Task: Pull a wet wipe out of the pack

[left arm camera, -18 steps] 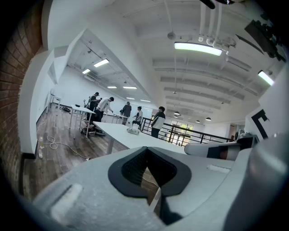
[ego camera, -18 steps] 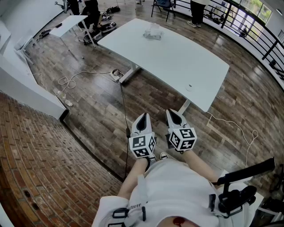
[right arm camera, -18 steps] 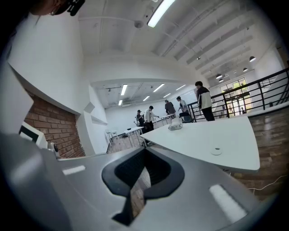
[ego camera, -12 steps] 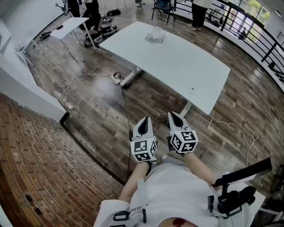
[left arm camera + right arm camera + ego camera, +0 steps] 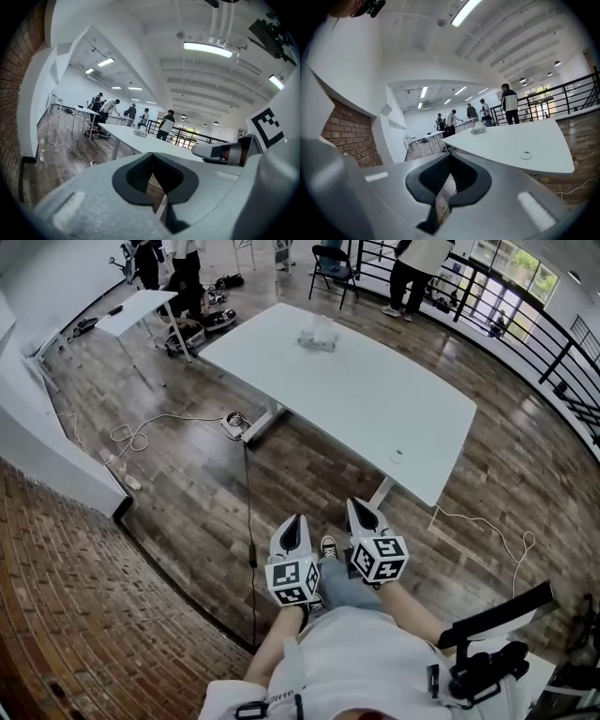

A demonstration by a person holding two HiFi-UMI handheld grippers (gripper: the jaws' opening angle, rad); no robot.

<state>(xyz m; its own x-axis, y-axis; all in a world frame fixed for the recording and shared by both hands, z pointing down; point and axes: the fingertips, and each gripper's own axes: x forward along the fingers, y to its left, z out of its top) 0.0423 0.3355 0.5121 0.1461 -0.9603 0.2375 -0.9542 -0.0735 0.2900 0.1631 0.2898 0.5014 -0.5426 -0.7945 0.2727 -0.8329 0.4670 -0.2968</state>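
The wet wipe pack (image 5: 317,334) lies at the far end of a long white table (image 5: 375,390), well ahead of both grippers. It shows small in the left gripper view (image 5: 139,133) and in the right gripper view (image 5: 478,130). My left gripper (image 5: 297,522) and right gripper (image 5: 360,508) are held side by side in front of my body, over the wooden floor short of the table's near corner. Both point toward the table. Each has its jaws shut with nothing between them (image 5: 152,158) (image 5: 450,161).
A small round disc (image 5: 397,454) sits near the table's near edge. Cables (image 5: 141,432) and a power strip (image 5: 232,422) lie on the floor at the left. A smaller white table (image 5: 136,310), a chair (image 5: 330,261) and several people stand beyond. A black railing (image 5: 553,343) runs along the right.
The head view has shifted. Both grippers sit lower in the picture, still side by side and shut. A shoe and a leg now show between them.
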